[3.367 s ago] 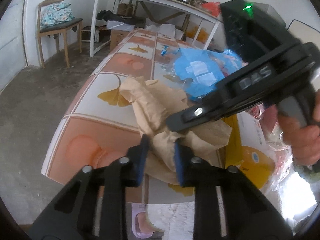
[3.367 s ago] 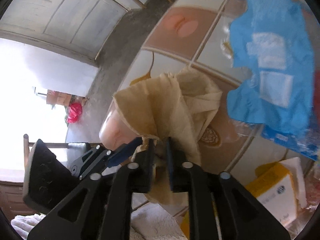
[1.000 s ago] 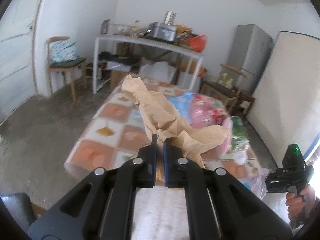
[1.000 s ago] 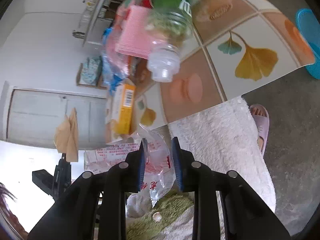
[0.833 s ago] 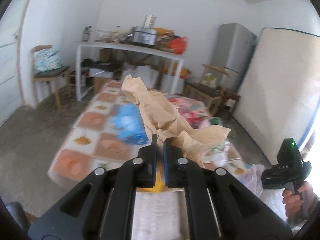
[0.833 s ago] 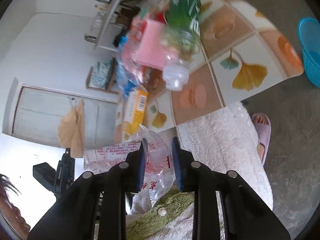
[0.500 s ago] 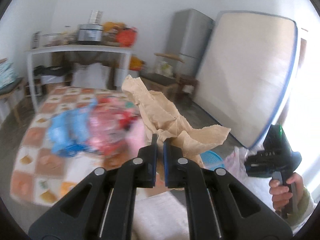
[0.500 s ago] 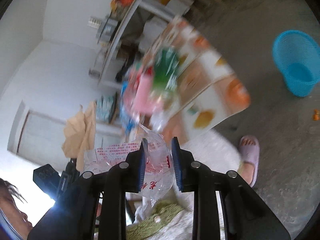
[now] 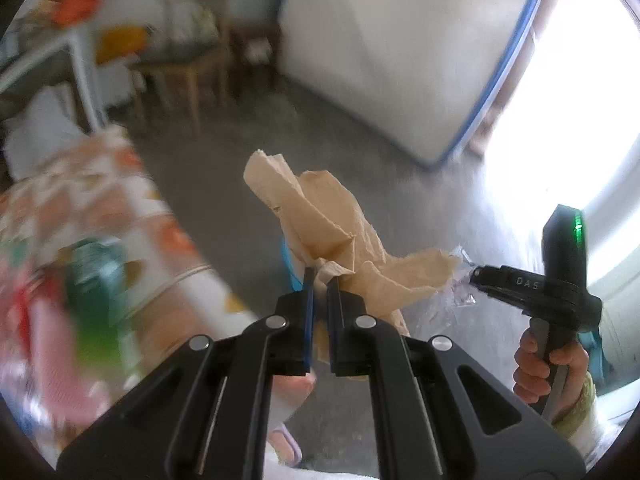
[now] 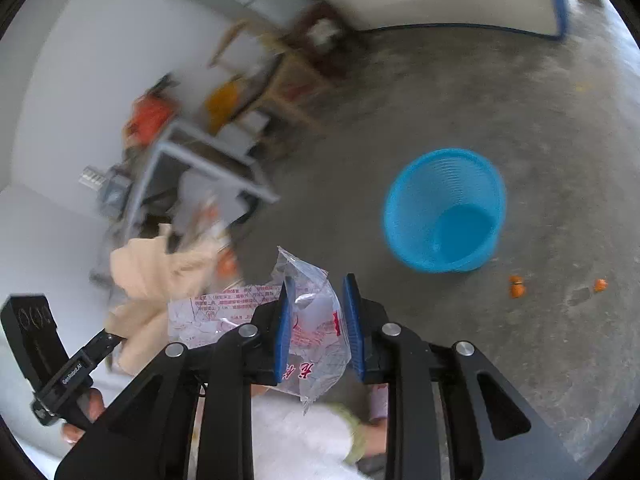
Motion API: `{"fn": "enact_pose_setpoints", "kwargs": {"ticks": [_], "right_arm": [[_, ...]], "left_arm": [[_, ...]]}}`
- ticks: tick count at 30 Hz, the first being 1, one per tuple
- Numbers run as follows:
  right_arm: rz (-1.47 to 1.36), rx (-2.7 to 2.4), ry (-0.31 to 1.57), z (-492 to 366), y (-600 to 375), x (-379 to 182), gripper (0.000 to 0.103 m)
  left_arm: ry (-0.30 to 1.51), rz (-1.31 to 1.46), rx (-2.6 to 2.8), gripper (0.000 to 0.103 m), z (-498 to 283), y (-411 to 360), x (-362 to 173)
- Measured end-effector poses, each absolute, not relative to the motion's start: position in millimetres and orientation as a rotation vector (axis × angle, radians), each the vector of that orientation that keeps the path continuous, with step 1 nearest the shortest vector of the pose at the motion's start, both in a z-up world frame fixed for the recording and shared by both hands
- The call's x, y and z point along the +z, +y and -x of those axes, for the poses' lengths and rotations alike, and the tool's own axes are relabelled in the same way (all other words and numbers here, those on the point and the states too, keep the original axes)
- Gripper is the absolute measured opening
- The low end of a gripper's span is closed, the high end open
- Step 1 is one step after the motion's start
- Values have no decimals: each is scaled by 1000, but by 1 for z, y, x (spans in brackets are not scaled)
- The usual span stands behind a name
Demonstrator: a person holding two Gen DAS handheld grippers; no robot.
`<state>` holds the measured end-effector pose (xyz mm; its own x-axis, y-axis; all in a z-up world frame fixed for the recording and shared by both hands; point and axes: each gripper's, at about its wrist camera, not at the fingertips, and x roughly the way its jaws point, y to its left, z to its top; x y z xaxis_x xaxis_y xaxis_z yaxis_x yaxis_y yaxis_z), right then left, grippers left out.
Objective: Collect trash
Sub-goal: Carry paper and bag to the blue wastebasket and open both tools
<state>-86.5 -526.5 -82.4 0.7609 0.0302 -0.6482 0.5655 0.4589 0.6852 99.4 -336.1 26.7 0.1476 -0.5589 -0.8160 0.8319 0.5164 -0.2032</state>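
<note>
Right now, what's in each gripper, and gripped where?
Left gripper pinches the crumpled brown paper at its bunched lower end. Right gripper holds the clear printed plastic bag across its crumpled middle.

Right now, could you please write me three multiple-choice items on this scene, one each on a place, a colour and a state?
1. Where does the basket stand?
A. on the tiled table
B. on the concrete floor
C. on a chair

2. What colour is the basket?
A. red
B. green
C. blue

3. What does the left gripper hold?
A. crumpled brown paper
B. a green bottle
C. nothing

Answers:
1 B: the basket stands upright on the bare concrete floor.
2 C: its mesh wall and bottom are bright blue.
3 A: the jaws of the left gripper pinch the crumpled brown paper, while the right gripper holds a clear plastic bag.
</note>
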Motion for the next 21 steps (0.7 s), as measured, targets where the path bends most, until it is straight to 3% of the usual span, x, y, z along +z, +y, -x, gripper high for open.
{"fn": "enact_pose_setpoints", "kwargs": {"ticks": [7,18,20,21], "right_arm": [[-1123,-531,732,60,-596,-152,24],[-1169,-696,825,5,-683,-241,29],[-1187,-694,822,-4,-694,-255,33],[-1192,-692,827,-6,-697,-260,42]], "left_arm": [[1239,-537,-1006,4,-128,-477,-71],[1406,-636,-924,5,-178,-578,-174],[1435,-618,-921,21,-186,-588,-186],[1454,-606,-920,37,-190,-590,-190]]}}
